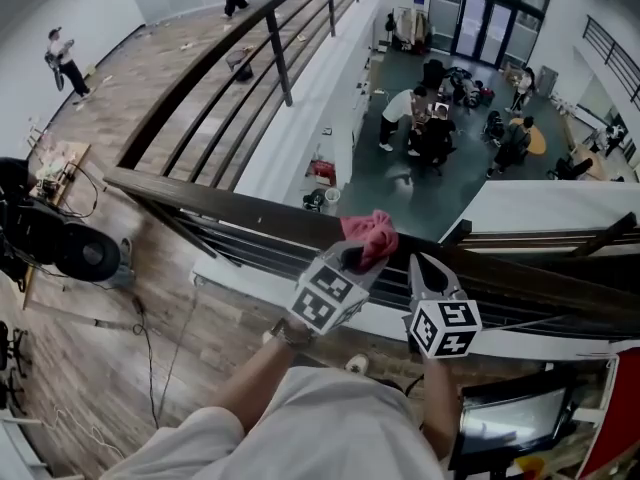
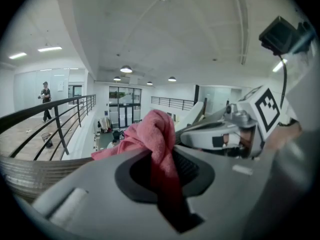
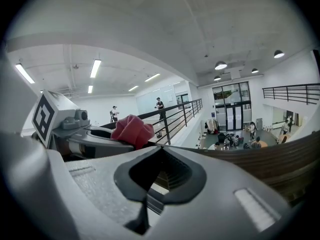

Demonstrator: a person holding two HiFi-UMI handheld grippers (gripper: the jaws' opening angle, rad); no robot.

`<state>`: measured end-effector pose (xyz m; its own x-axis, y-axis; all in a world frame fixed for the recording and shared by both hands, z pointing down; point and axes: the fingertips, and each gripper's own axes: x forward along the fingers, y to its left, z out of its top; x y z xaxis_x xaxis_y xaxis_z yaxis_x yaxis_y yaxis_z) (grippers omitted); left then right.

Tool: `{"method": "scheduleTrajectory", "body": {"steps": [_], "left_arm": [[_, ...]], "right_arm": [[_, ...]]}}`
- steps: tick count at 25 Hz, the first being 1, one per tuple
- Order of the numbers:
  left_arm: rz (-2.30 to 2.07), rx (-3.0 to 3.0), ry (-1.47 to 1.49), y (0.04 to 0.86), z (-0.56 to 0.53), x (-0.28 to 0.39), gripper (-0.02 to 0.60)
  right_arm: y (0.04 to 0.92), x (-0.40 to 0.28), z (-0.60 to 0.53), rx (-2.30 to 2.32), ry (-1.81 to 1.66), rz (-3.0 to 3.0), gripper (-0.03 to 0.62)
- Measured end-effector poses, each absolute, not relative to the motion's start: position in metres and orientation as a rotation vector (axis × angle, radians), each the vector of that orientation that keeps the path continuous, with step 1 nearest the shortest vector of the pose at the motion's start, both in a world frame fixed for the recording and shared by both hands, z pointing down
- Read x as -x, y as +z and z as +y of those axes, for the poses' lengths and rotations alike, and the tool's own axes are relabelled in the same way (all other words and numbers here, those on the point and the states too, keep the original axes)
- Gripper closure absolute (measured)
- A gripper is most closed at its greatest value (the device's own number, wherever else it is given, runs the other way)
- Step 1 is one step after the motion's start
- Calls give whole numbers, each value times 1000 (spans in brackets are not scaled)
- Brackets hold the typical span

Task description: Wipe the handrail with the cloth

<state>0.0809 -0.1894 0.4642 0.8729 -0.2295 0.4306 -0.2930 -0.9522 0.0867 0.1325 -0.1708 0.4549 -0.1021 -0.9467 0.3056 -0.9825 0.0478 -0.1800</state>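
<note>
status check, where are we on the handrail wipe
Left gripper shut on pink cloth, cloth bunched over the handrail. Right gripper shut, empty, alongside. Nothing lying on the rail nearby.

**Open-plan workplace hall, upper gallery over an atrium**

- Gallery: plank floor (image 1: 90, 298), edged by a dark handrail (image 1: 230, 203) on black posts (image 1: 280, 68); a person (image 1: 65, 63) stands far along it.
- Lower level: grey-green floor (image 1: 400, 183) seen over the edge, with a group (image 1: 432, 133) gathered at a table and bags lying around.
- Entrance: tall glass doors (image 1: 480, 23) at the far end.
- Opposite side: a second railed balcony (image 1: 610, 53).
- Ceiling: white, high, with round lamps (image 2: 126, 69) and strip lights (image 3: 95, 68).
- Work gear on the gallery: a monitor (image 1: 500, 423), loose cables (image 1: 150, 338), black equipment (image 1: 60, 243).
</note>
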Motion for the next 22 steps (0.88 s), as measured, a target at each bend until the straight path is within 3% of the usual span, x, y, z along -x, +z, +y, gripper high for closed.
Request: {"method": "scheduleTrajectory", "body": {"steps": [22], "left_arm": [[-334,-2986,711,507,-165,-72,517]], "right_arm": [[451,-146,-166,-2200,559,-2123,592]]}}
